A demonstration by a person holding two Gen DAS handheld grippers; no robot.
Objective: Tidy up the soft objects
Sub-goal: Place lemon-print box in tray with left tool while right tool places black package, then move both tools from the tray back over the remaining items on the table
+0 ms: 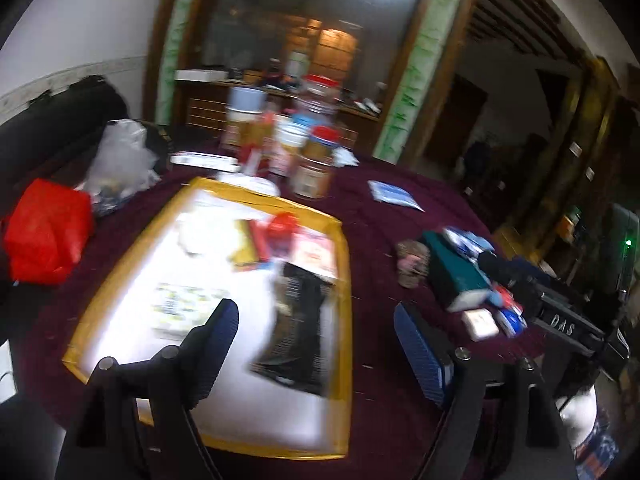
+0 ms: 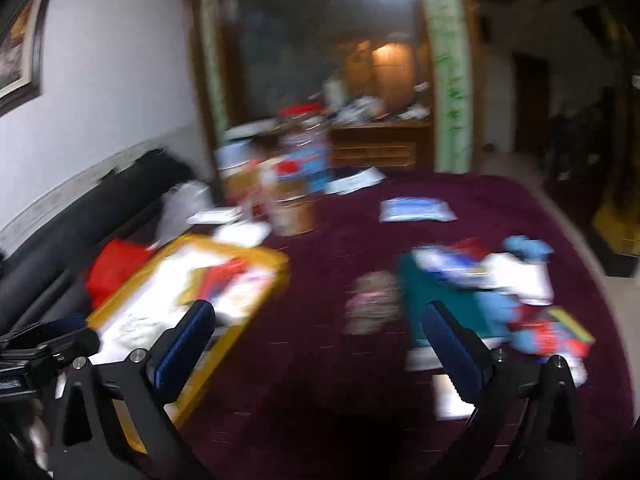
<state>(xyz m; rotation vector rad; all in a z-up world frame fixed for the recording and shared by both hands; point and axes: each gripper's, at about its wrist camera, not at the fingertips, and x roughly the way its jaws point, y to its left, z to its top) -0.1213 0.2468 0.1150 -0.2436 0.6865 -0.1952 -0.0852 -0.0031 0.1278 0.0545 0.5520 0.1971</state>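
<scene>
A yellow-rimmed white tray lies on the maroon tablecloth and holds several packets, among them a black packet and a red item. My left gripper is open and empty above the tray's near right part. A small brown-pink soft object lies right of the tray; it also shows in the right wrist view. My right gripper is open and empty above the cloth, near that soft object. A pile of blue, white and red items rests on a teal box. Both views are blurred.
Jars and bottles stand at the table's back. A red bag and a clear plastic bag lie left of the tray. A blue-white packet lies on the cloth. A black sofa runs along the left wall.
</scene>
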